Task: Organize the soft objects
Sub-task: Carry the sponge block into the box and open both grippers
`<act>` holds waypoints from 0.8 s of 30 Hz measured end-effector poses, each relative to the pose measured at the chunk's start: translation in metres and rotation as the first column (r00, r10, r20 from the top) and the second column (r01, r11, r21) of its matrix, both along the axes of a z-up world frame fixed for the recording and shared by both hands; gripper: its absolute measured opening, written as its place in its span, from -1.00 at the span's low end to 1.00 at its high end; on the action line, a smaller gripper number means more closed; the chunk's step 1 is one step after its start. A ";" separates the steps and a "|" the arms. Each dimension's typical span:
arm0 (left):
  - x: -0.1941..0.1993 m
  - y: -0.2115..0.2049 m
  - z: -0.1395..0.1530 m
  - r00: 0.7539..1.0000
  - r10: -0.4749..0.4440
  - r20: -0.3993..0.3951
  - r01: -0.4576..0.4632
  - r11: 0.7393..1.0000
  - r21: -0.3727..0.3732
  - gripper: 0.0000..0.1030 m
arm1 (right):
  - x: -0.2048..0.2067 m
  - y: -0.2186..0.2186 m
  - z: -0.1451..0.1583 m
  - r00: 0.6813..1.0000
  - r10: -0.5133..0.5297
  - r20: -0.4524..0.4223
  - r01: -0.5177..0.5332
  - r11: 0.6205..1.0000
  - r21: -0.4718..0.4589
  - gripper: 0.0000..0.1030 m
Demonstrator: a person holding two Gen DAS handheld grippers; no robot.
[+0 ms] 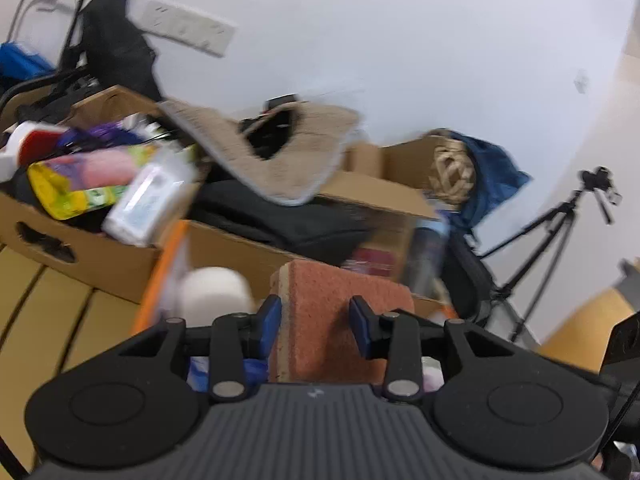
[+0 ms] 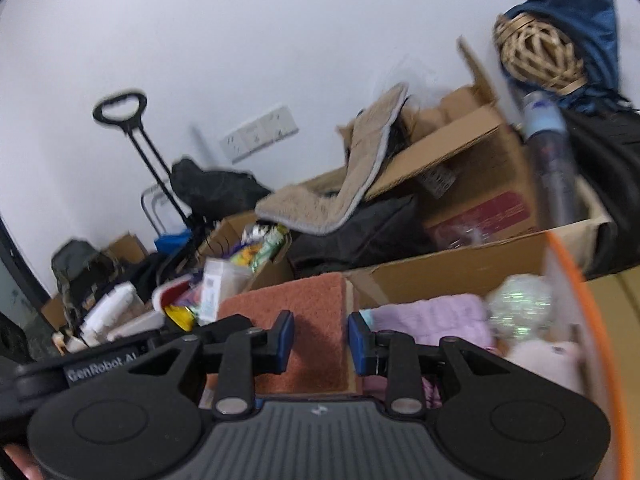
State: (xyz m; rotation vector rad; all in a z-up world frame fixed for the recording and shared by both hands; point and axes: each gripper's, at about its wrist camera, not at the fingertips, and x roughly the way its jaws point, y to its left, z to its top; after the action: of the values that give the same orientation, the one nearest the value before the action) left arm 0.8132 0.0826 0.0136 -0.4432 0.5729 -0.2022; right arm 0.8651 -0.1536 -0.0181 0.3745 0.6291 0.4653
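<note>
An orange-red scouring sponge (image 1: 340, 312) with a tan edge stands between the fingers of my left gripper (image 1: 316, 324), which is shut on it. The same sponge (image 2: 304, 328) lies between the fingers of my right gripper (image 2: 320, 338), whose blue pads flank it; whether they press on it is unclear. In the right wrist view, an orange-rimmed bin (image 2: 576, 280) holds a pink towel (image 2: 436, 316), a glittery ball (image 2: 518, 306) and a pale pink soft thing (image 2: 548, 360). A white soft ball (image 1: 214, 290) sits left of the sponge.
Cardboard boxes (image 1: 92, 256) full of packets and clutter stand behind. A beige fleece mat (image 1: 276, 148) drapes over a black bag (image 1: 280, 220). A woven ball (image 2: 536, 48) and blue cloth (image 2: 572, 0) sit on top right. A tripod (image 1: 560, 236) stands at right, a trolley handle (image 2: 120, 108) at left.
</note>
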 end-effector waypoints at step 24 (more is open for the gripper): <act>-0.086 0.017 0.034 0.999 0.046 0.028 -0.052 0.955 0.291 0.17 | -0.082 -0.080 0.035 0.991 -0.112 0.079 0.129 0.959 -0.252 0.23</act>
State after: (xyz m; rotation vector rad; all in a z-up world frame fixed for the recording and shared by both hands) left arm 0.7267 0.0994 0.0472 -0.1680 0.5598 -0.0727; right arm 0.7829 -0.2336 0.0170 0.1498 0.5924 0.2730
